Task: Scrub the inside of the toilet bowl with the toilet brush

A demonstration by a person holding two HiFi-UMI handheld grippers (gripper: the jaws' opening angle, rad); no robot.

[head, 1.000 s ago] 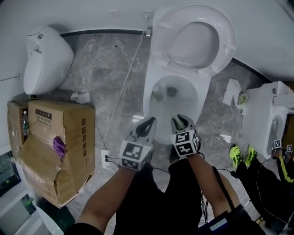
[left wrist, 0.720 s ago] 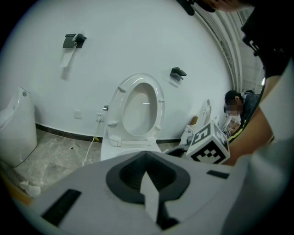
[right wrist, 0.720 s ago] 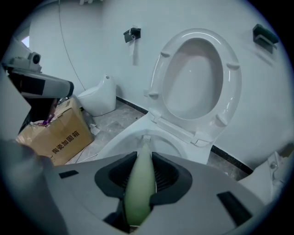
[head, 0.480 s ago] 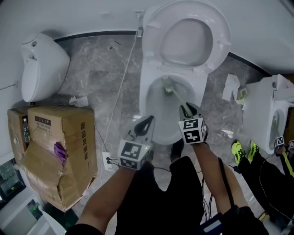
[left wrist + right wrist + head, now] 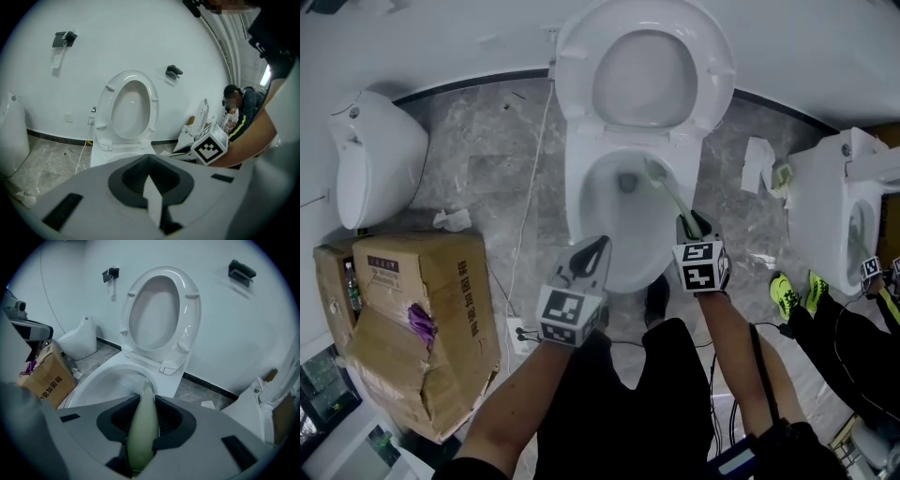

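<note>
A white toilet point(image 5: 581, 150) stands with its seat and lid point(image 5: 642, 66) raised against the wall. My right gripper point(image 5: 694, 228) is shut on the pale green handle of the toilet brush point(image 5: 673, 199), and the brush head point(image 5: 654, 171) rests inside the bowl at its back right. In the right gripper view the handle point(image 5: 143, 427) runs between the jaws down toward the bowl point(image 5: 112, 383). My left gripper point(image 5: 586, 261) hovers over the bowl's front left rim, shut with nothing in it. The left gripper view shows its jaws point(image 5: 151, 187) together and the raised seat point(image 5: 129, 110) beyond.
A torn cardboard box point(image 5: 412, 328) sits on the floor at the left, a white urinal point(image 5: 370, 159) behind it. A white cable point(image 5: 530, 206) trails along the marble floor. A second toilet point(image 5: 834, 216) and another person's green shoes point(image 5: 792, 295) are at the right. Crumpled tissue point(image 5: 759, 164) lies nearby.
The brush head has swept from the bowl's left side across to its back right. My right gripper moved right and up with the handle. The left gripper has held its place.
</note>
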